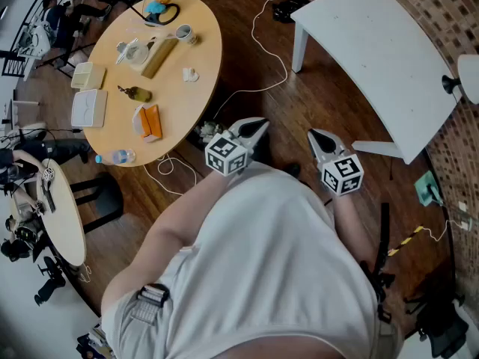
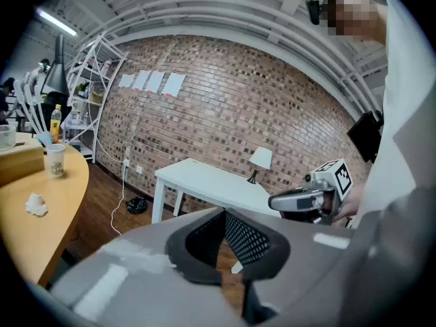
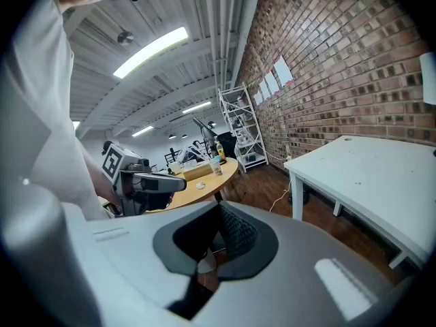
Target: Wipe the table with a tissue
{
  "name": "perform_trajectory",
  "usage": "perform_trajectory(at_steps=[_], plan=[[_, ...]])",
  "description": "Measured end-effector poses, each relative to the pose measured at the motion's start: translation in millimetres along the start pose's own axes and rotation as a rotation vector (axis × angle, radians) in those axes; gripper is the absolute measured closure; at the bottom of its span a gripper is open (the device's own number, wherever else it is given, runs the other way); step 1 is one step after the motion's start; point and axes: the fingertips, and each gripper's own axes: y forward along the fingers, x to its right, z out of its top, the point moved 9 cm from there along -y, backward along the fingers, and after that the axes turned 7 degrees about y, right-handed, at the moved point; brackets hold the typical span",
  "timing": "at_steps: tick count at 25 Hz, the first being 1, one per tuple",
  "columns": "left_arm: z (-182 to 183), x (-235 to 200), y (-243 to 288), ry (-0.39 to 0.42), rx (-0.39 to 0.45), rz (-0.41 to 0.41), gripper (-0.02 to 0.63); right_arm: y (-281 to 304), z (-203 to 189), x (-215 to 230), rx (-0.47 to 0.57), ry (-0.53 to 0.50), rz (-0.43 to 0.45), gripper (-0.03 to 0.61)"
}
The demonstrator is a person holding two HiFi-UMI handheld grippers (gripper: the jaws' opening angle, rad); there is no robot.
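Note:
A crumpled white tissue [image 1: 190, 74] lies on the round wooden table [image 1: 112, 129] at the upper left, far from both grippers. In the left gripper view the tissue [image 2: 35, 205] sits near the table's edge; in the right gripper view the tissue [image 3: 199, 185] shows small on the tabletop. My left gripper [image 1: 259, 126] and right gripper [image 1: 313, 135] hang side by side in front of my body over the wooden floor, between the two tables. Each has its jaws shut with nothing in them. Each gripper view also shows the other gripper level beside it.
A white table [image 1: 374, 43] stands at the upper right with a lamp [image 2: 260, 158] on it. The wooden table carries a paper cup [image 1: 184, 33], a wooden box [image 1: 159, 57], an orange pack [image 1: 150, 122] and a water bottle [image 1: 116, 156]. Cables [image 1: 262, 51] trail over the floor.

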Motion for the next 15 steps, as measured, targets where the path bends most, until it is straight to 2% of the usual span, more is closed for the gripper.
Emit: perform_trajectory(at_steps=[3,10,15], plan=[[-2.1,-26.4,-3.2,-0.02,-0.015,0.008,0.611,24.1,6.2,-9.8,-0.013,-0.01,0.008,0.571],[9.8,-67.4,14.7,-0.029,-0.001,-0.05,0.611,53.5,26.2,-5.9,-0.037,-0.009,-0.028,0.571],[17.2,-108.9,5.3,-0.044,0.001,-0.037,0.611,85.5,46.1,-10.2,-0.053,-0.017,-0.038,0.571]])
